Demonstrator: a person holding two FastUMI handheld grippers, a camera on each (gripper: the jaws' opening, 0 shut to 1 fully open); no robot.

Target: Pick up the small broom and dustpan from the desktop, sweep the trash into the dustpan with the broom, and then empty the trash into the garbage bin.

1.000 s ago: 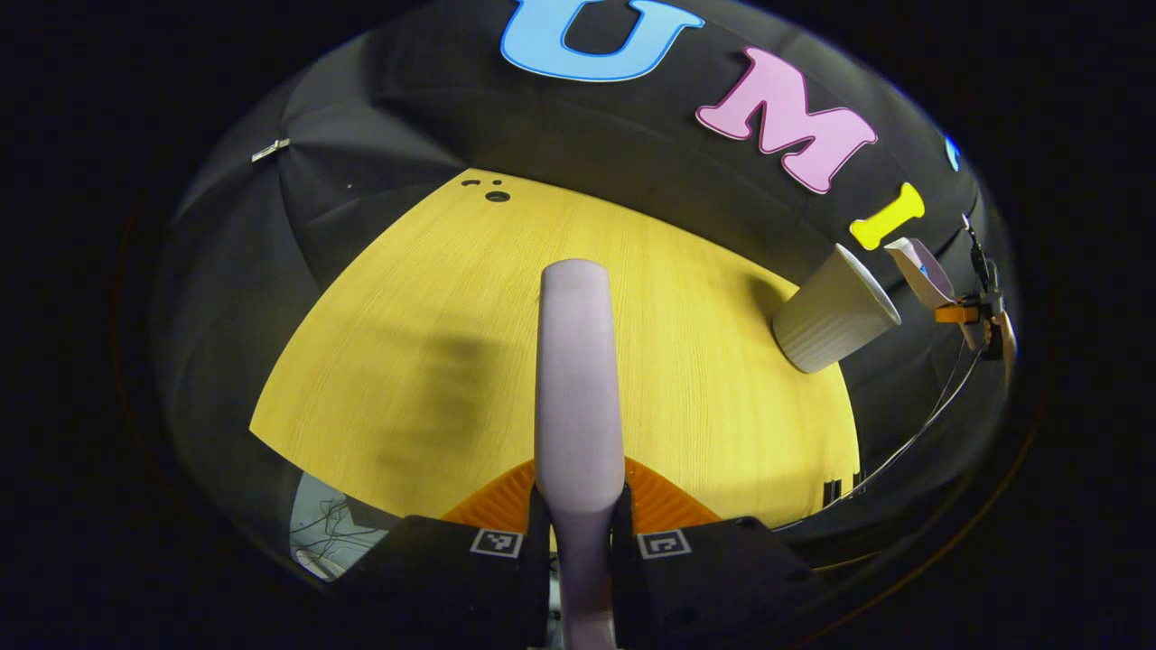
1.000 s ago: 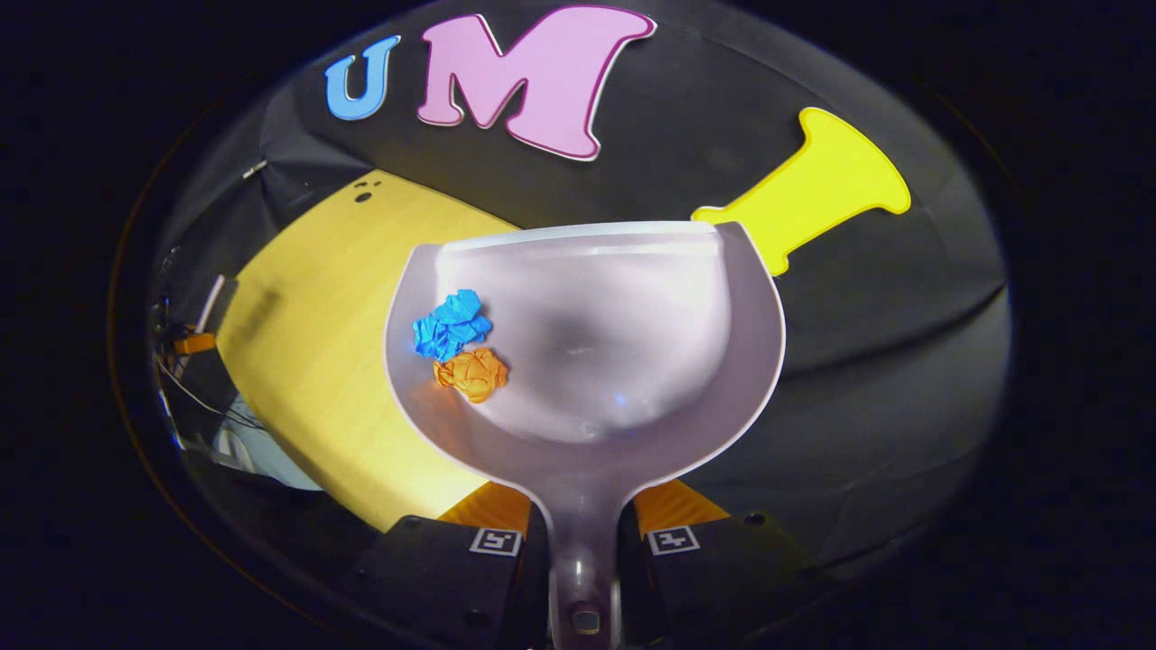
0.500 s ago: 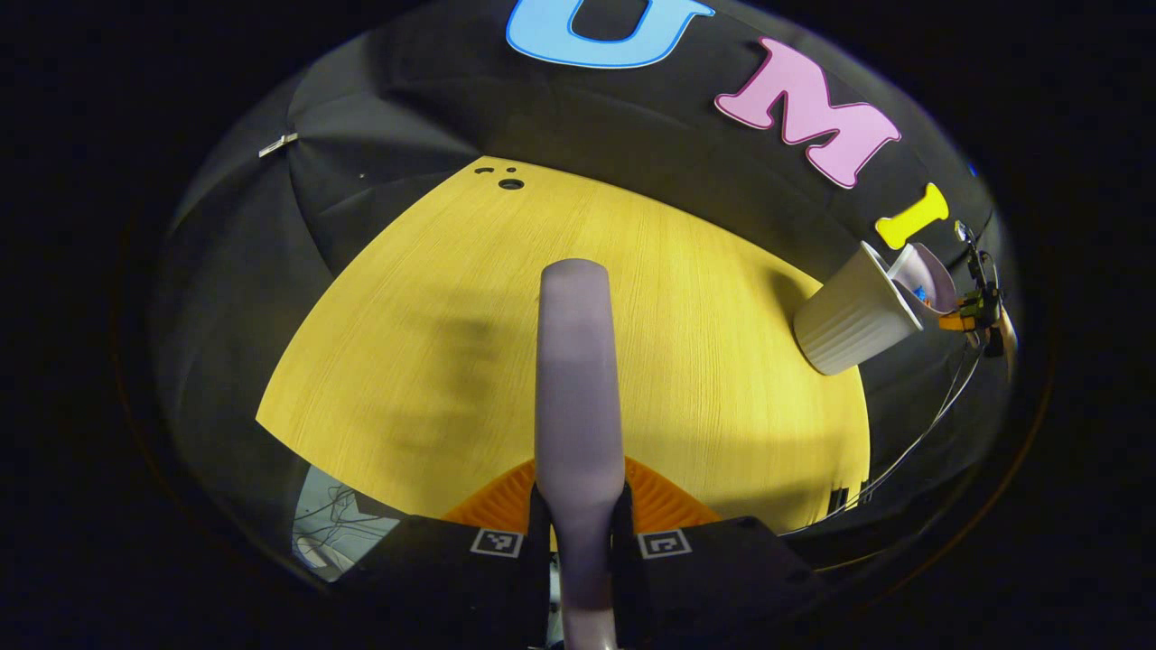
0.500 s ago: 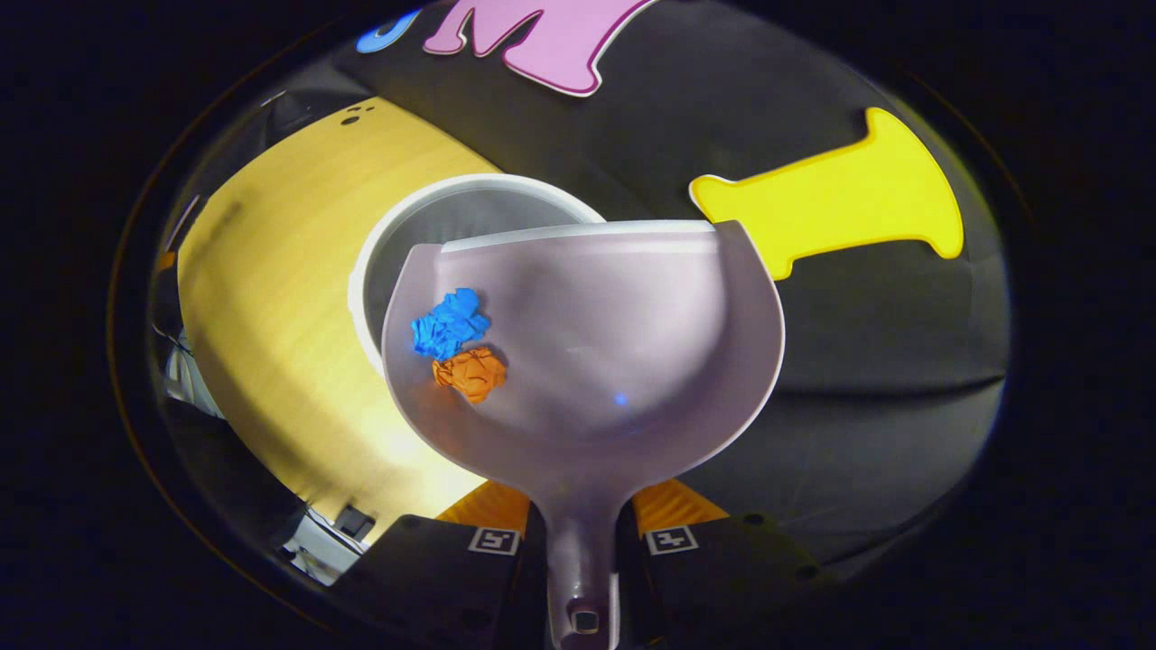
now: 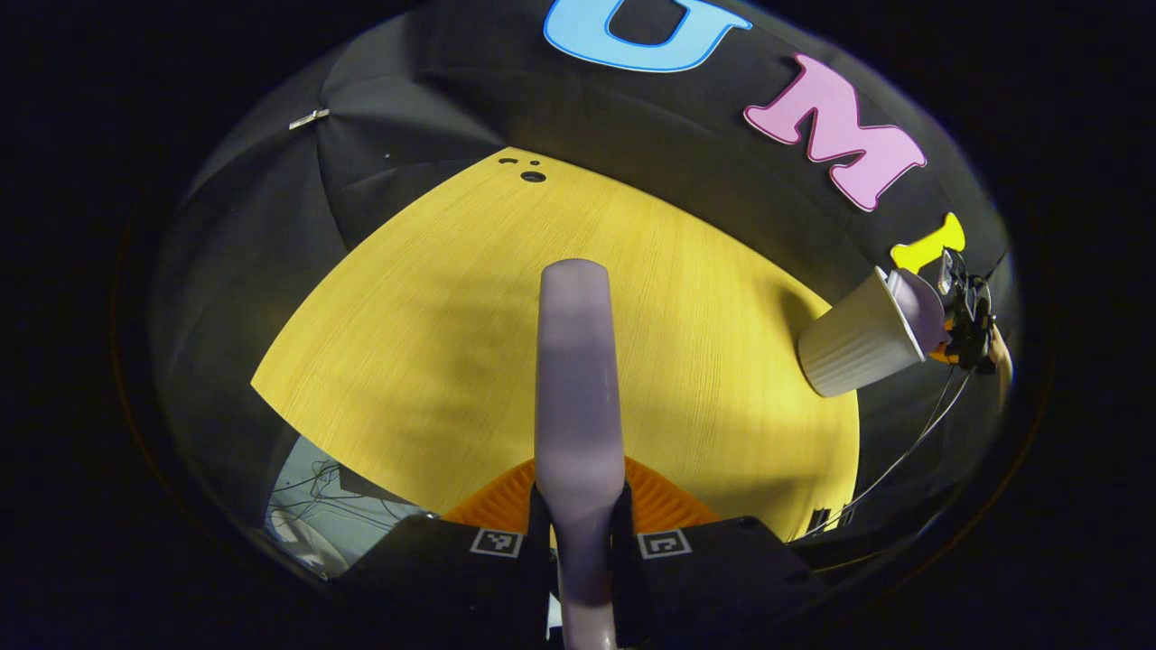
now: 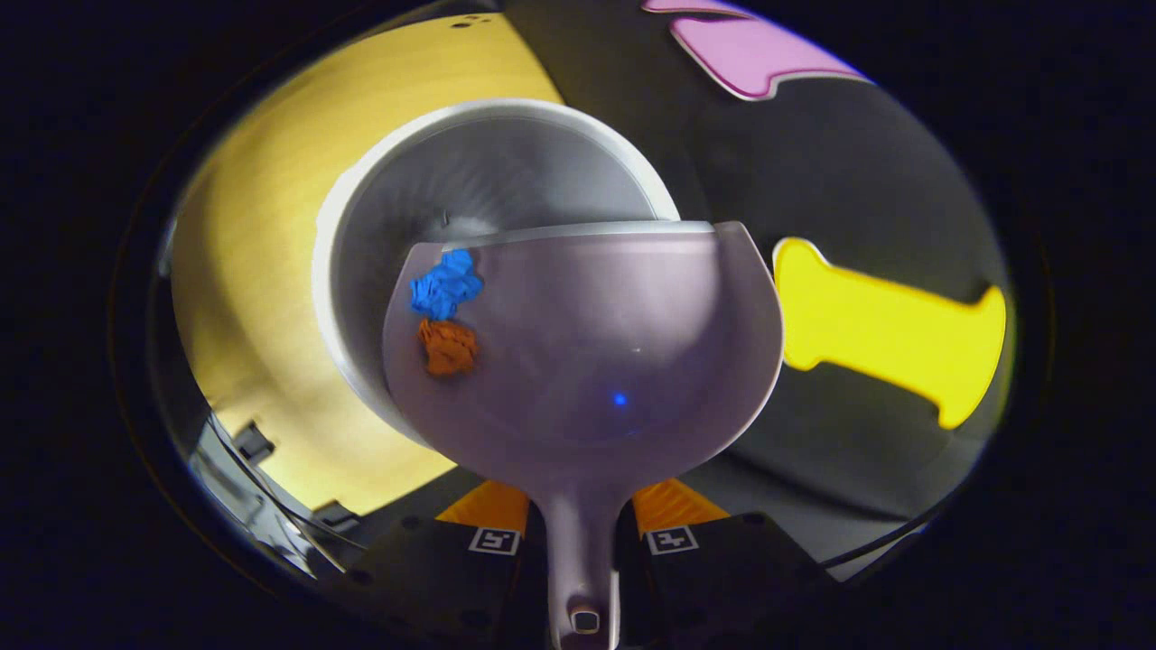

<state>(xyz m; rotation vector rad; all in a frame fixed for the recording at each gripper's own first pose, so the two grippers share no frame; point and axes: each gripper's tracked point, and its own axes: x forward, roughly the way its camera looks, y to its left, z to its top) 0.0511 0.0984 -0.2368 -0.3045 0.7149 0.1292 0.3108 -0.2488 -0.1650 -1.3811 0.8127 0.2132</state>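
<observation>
Two crumpled paper scraps ride in the pale lilac plastic dustpan (image 6: pixel 587 361): one blue paper wad (image 6: pixel 445 283) near its front lip, one orange paper wad (image 6: pixel 448 347) just behind it (both on the pan's left side). The right gripper (image 6: pixel 582 542) is clamped on the dustpan's handle, holding the pan over the open mouth of the white ribbed round garbage bin (image 6: pixel 470 171) on the yellow wood-grain desktop (image 6: pixel 244 271). The left gripper (image 5: pixel 580 542) grips the lilac broom handle (image 5: pixel 578 379), which rises straight ahead between its fingers, well apart from the bin (image 5: pixel 853 338).
</observation>
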